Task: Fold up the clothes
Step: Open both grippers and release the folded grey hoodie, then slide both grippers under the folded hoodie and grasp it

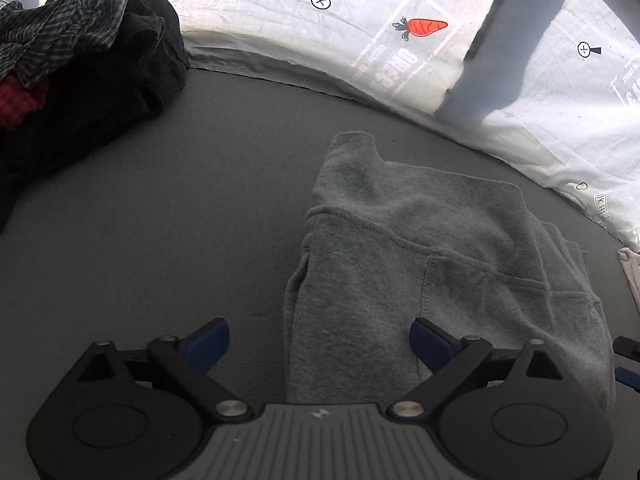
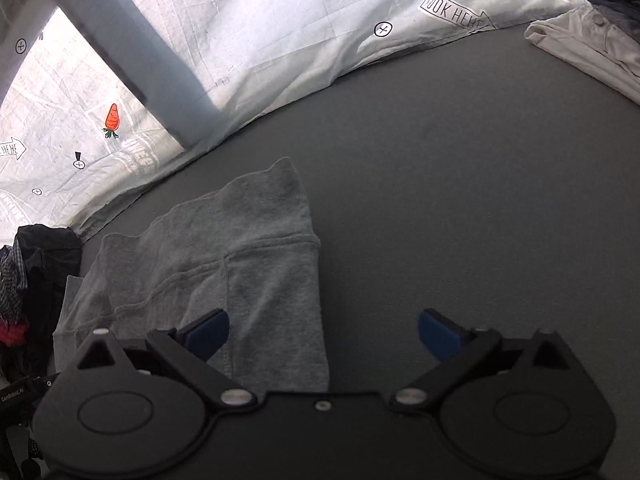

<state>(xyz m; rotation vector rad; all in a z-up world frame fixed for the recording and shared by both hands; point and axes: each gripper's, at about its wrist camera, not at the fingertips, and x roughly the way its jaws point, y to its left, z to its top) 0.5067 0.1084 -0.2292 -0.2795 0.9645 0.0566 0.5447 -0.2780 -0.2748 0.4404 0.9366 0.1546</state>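
Folded garment (image 1: 420,264) flat on mat (image 1: 180,240), near the mat's far edge, with printed sheet (image 1: 280,8) beyond that edge. Heap of clothes (image 1: 80,72) at far left of mat, well apart from garment; another folded piece (image 2: 592,52) at far right edge. Left gripper (image 1: 320,344) over garment's left edge, right gripper (image 2: 324,336) over its right edge.

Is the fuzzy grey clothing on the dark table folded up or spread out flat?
Folded. The grey fleece garment lies in a compact bundle with layered edges stacked at one side, on the dark grey table.
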